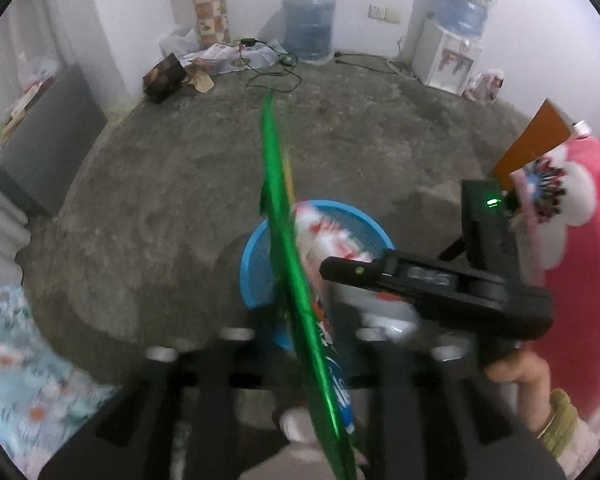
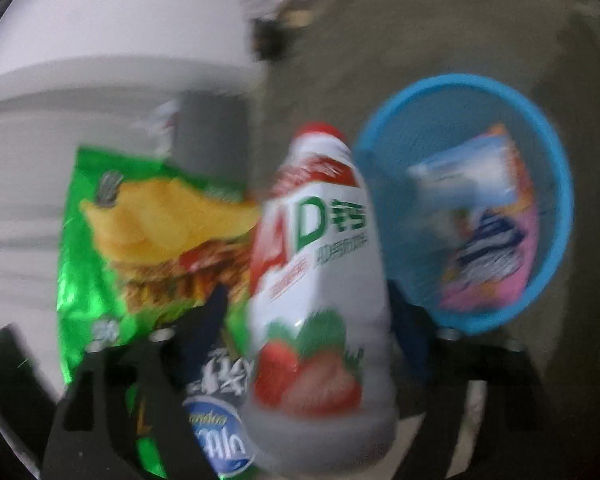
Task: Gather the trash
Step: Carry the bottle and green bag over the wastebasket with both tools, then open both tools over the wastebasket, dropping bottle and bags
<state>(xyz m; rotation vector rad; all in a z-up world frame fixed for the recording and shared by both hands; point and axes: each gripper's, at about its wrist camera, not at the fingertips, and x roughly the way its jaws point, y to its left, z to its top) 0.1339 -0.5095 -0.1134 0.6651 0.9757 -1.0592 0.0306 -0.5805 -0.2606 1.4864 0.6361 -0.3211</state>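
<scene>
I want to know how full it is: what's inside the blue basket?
In the blue basket, a few blurred wrappers, white, blue, orange and pink, lie on one side. Anything beneath them is covered.

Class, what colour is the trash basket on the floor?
Blue, a mesh basket; clearest in the right wrist view.

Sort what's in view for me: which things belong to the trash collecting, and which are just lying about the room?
Part of the job:
- green chip bag
- white strawberry drink bottle
- blue mesh bin, wrappers already inside
- left tool, right tool

Just lying about:
- water jug by the wall
- water dispenser
- black cables
- dark box
- floral cloth
</scene>
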